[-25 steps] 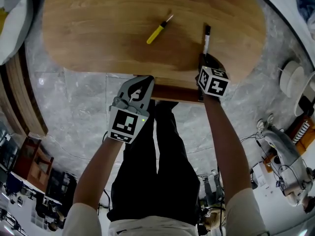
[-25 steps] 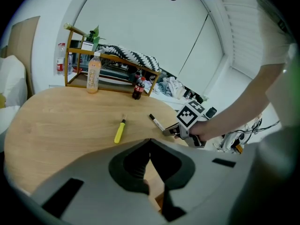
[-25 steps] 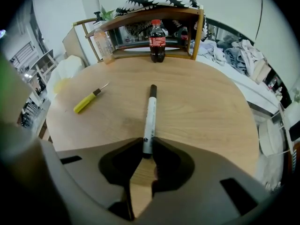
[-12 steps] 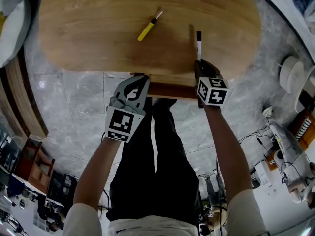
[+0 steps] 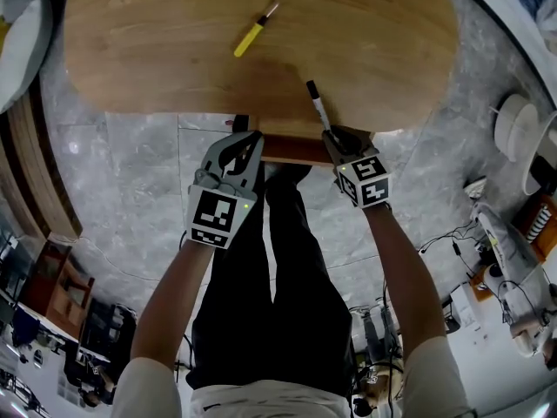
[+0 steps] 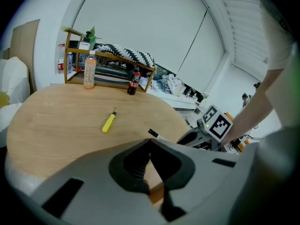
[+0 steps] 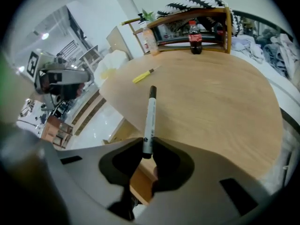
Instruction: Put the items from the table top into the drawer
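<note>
Swung the marker (image 7: pixel 149 121) leftward since a second ago, clamped by its tail in the right gripper (image 7: pixel 147 151), cap slanting up-left over the table (image 5: pixel 174 68) edge. Held both forearms stretched forward, left gripper (image 6: pixel 150 142) pinched together on nothing, just beside the drawer front (image 5: pixel 291 151). Left the yellow-handled tool (image 5: pixel 248 37) lying on top. Could read no print on the marker or the bottles (image 6: pixel 89 71) in the wooden rack (image 7: pixel 197 15). Could not see into the drawer.
</note>
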